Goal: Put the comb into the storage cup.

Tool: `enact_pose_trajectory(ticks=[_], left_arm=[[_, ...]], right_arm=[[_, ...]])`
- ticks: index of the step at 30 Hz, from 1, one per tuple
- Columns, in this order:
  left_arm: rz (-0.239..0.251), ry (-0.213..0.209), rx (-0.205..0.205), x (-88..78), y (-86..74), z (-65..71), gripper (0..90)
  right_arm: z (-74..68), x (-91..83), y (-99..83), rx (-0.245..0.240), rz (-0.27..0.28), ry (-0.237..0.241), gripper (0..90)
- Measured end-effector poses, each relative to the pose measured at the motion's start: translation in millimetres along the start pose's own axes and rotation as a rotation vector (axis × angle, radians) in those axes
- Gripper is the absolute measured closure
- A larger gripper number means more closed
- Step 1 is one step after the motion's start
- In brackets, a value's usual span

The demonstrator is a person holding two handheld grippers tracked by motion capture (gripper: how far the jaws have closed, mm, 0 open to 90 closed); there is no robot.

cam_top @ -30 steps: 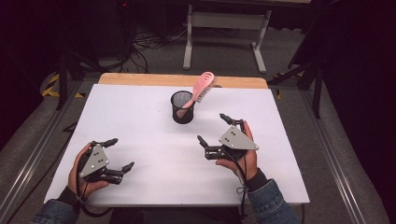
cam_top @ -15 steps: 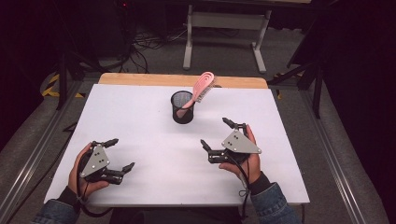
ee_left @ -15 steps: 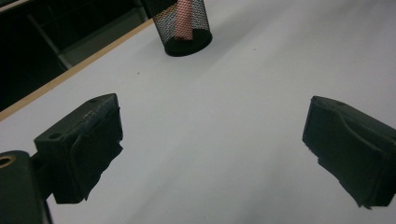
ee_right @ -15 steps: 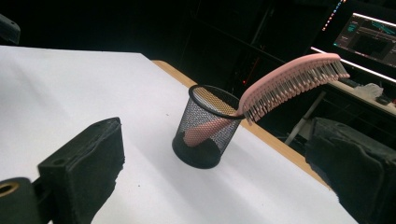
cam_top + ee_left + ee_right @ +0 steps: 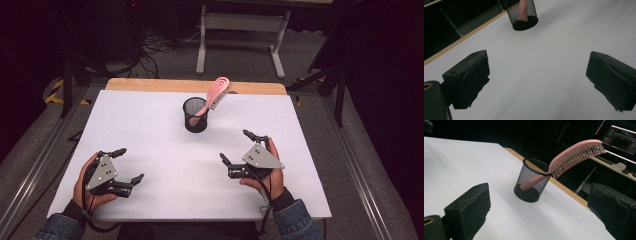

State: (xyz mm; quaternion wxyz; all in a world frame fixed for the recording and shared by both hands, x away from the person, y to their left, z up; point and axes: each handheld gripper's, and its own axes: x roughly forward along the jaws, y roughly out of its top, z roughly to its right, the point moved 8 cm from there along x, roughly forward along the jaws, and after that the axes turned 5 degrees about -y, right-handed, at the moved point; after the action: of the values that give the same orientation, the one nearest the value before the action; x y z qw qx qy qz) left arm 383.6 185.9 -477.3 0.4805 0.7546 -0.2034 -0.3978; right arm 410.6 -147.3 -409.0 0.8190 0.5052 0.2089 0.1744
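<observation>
Pink hairbrush point(image 5: 212, 98) sits handle-down in the black mesh cup point(image 5: 195, 115), at the far middle of the white counter point(image 5: 150, 135). Bristle head sticks out over the cup rim and leans to the far right. In the right gripper view the handle point(image 5: 531, 182) shows through the mesh, resting on the cup bottom, and the brush neck lies on the rim.

Left gripper point(image 5: 125, 165): near left of the counter, held in the person's left hand point(image 5: 85, 187), jaws wide apart, nothing between them. Left gripper view shows bare counter between the jaws, with the cup point(image 5: 522, 15) far ahead.

Right gripper point(image 5: 239, 146): near right, held in the right hand point(image 5: 270, 175), jaws wide apart, empty. It sits well apart from the cup, on its near-right side. Right gripper view looks at the cup point(image 5: 531, 181) and brush point(image 5: 574, 153) between the jaws.

Both grippers are clear of brush and cup, no contact.

No readable writing on brush, cup or grippers. A lit screen point(image 5: 622, 138) shows far right in the right gripper view, its text too small to read.
</observation>
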Motion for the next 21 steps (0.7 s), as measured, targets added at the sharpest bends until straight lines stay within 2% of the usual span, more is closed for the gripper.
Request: enact_pose_trajectory(ticks=[6,21], left_arm=[[0.002,-0.001,-0.001,-0.1,0.2,-0.1,5.9],[-0.002,-0.002,0.002,0.5,0.2,0.0,5.9]], right_arm=[[2.5,-2.6,-7.3,-0.008,-0.011,-0.011,5.2],[9.3,-12.5,-26.5,0.023,-0.03,-0.028,5.2]])
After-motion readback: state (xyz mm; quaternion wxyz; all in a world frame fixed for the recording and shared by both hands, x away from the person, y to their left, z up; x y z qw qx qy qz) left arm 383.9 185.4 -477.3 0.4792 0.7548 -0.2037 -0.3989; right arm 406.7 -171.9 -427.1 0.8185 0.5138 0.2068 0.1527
